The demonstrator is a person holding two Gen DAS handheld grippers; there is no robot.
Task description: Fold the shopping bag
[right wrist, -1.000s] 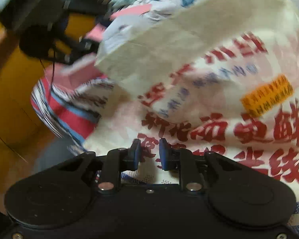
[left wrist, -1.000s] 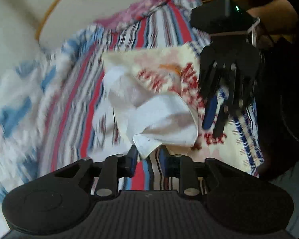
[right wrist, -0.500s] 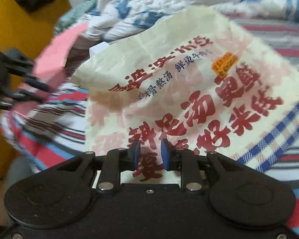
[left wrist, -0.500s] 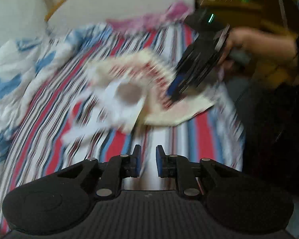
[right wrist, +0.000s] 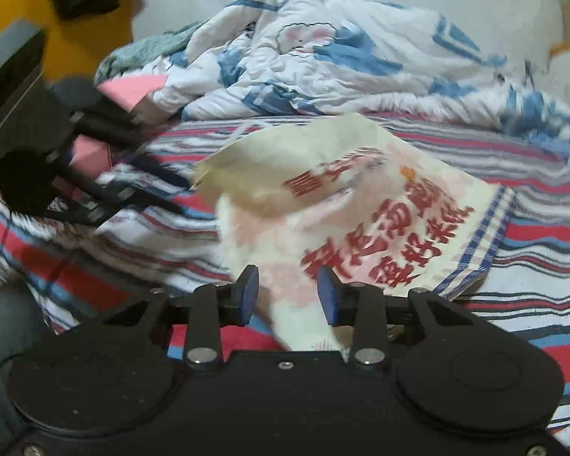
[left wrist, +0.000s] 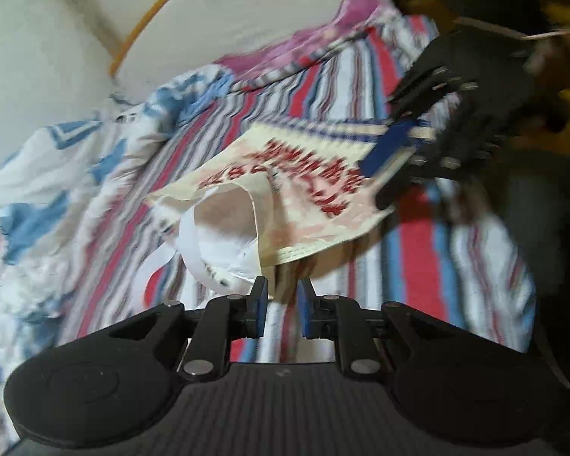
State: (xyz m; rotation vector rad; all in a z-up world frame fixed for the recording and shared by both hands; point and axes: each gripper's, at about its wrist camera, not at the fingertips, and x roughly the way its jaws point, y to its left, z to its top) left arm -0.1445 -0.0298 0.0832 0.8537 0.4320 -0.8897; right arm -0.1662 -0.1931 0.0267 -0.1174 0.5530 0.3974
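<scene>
Jaws astride shopping bag (right wrist: 323, 228) edge

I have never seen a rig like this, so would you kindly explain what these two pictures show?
Each picture comes from a camera mounted on a hand-held two-finger gripper, looking forward along its fingers; a person holds one in each hand. The black shape at the bottom is the gripper itself. The left gripper has a narrow gap with nothing in it. The right gripper is open, with an edge of the bag lying between its fingers. The bag is cream with red lettering and rests, partly lifted, on a striped sheet. A rumpled quilt lies behind.
</scene>
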